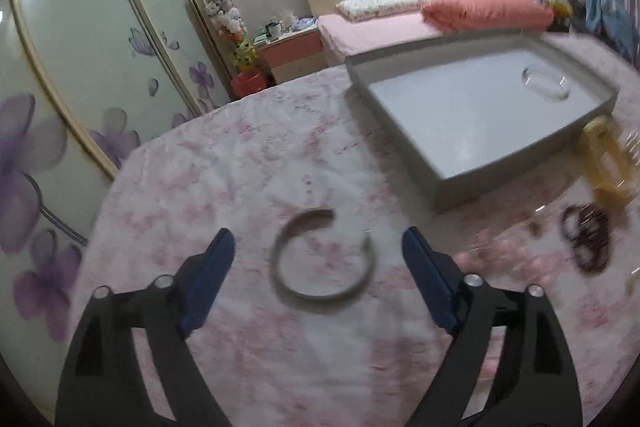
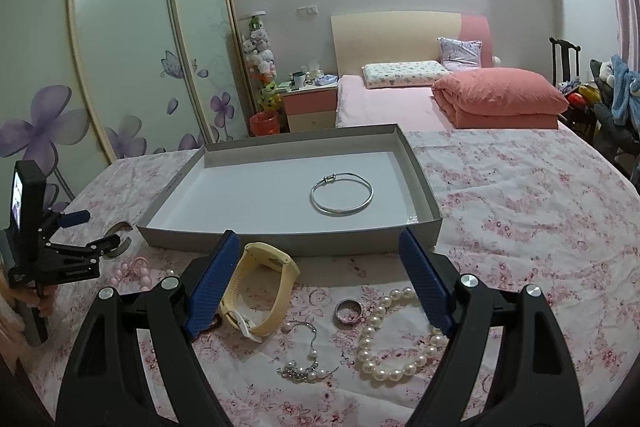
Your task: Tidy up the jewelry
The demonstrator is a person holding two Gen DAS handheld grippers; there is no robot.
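An open silver cuff bangle [image 1: 324, 259] lies on the pink floral cloth between the fingers of my left gripper [image 1: 318, 247], which is open and empty above it. The cuff also shows partly in the right wrist view [image 2: 120, 239], behind the left gripper [image 2: 96, 231]. A shallow grey box [image 2: 424, 179] holds a thin silver bangle [image 2: 341, 194]. My right gripper [image 2: 318, 251] is open and empty above a yellow watch [image 2: 262, 293], a silver ring [image 2: 349, 311], a pearl bracelet [image 2: 394, 341] and a small pearl chain [image 2: 306, 359].
Pink bead jewelry [image 2: 134, 271] lies left of the watch. Dark bead bracelets [image 1: 588, 239] lie right of the left gripper. The box [image 1: 480, 163] sits right of the cuff. A bed [image 2: 400, 107], a nightstand and wardrobe doors stand behind the table.
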